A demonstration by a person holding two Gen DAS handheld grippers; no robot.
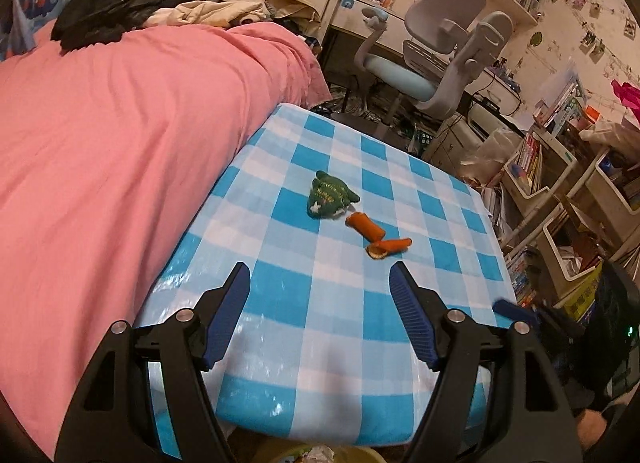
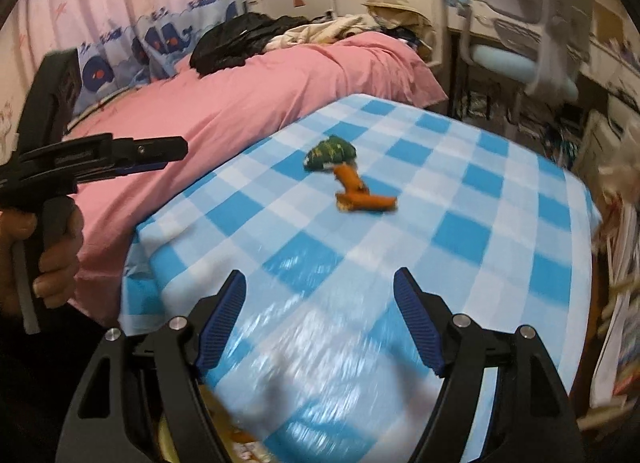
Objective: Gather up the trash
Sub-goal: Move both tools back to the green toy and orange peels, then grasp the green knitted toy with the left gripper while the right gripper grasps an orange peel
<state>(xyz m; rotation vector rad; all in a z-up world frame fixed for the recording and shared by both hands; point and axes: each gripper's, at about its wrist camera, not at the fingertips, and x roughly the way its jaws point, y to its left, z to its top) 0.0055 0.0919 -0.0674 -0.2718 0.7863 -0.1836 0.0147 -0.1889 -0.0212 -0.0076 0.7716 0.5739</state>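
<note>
Trash: crumpled green wrapper (image 1: 331, 195) near the middle of the checked tablecloth (image 1: 304, 303); two orange wrappers (image 1: 378, 237) just beside it, nearer the grippers, touching each other
Left gripper (image 1: 320, 287): jaws spread wide, nothing between them; hovers over the near part of the cloth, well apart from the wrappers
Right gripper (image 2: 320, 291): jaws spread wide, empty; over the near edge of the cloth; view blurred
Hand (image 2: 52, 247): clasps the left gripper's handle at the left edge of the right view
Surroundings: pink bedspread (image 1: 120, 135) beside the table; grey chair (image 1: 448, 47) beyond it
</note>
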